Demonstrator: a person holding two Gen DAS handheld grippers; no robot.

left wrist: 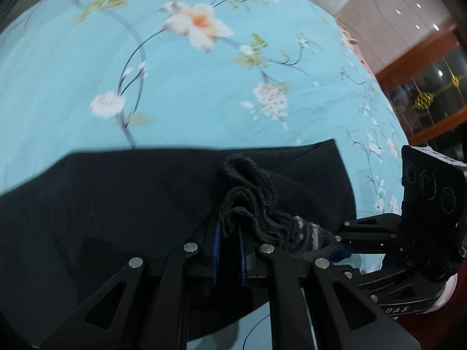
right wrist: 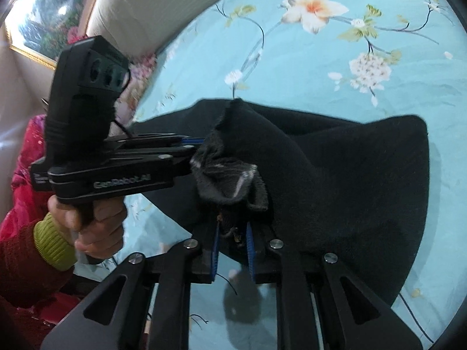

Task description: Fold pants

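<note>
Black pants (left wrist: 116,204) lie folded on a light blue flowered bed sheet (left wrist: 204,87). My left gripper (left wrist: 228,229) is shut on a bunched edge of the pants, whose fleecy lining and grey-striped band (left wrist: 315,233) spill over to its right. In the right wrist view the pants (right wrist: 350,175) spread to the right. There the right gripper (right wrist: 232,230) stands slightly open, with a bunch of the same edge loose between its blue pads. The two grippers sit close together on that edge. The left gripper (right wrist: 195,145) comes in from the left, and the right gripper (left wrist: 340,233) shows at the right.
A hand (right wrist: 96,221) in a red sleeve with a green cuff holds the left gripper. A cream padded headboard (right wrist: 140,8) runs along the bed's far side, with a framed picture (right wrist: 43,29) beyond it. A wooden glass-fronted cabinet (left wrist: 423,87) stands past the bed's right edge.
</note>
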